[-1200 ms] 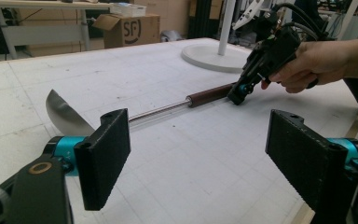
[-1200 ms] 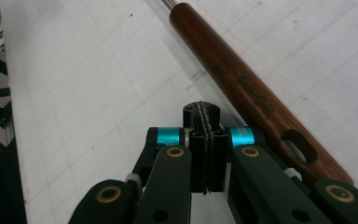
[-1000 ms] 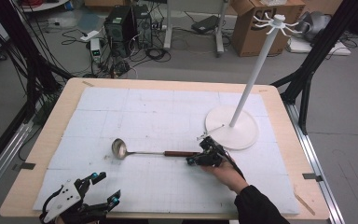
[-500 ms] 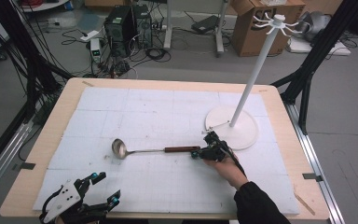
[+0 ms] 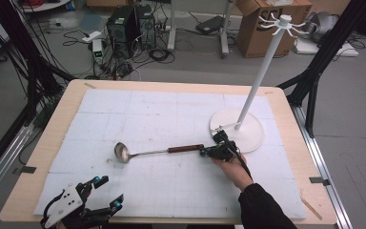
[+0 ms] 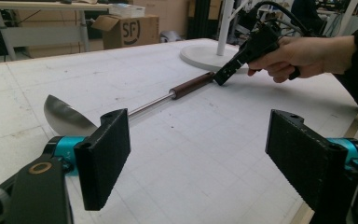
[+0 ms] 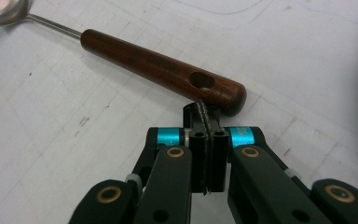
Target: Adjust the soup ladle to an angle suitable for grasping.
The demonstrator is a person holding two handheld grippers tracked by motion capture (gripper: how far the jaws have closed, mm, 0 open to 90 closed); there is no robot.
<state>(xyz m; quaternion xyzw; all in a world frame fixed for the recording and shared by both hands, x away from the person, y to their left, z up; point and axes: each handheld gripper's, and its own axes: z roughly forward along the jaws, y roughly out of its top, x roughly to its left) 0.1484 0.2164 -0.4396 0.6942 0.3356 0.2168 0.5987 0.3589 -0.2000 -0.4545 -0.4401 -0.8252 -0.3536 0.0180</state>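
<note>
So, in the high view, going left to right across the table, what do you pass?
Left claw at the near edge → ladle bowl → brown ladle handle → right claw, shut at the handle's end → white stand base.

The ladle (image 5: 157, 151) lies flat on the table's white mat near the middle — steel bowl (image 5: 120, 152) at the left, thin shaft, dark brown wooden handle (image 7: 161, 64) pointing right, a slotted hole near its end.

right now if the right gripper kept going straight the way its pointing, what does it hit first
The right gripper, jaws shut together, points at the ladle's wooden handle near its end with the hanging hole. It would likely meet that handle end first; the tips look almost on it already.
</note>
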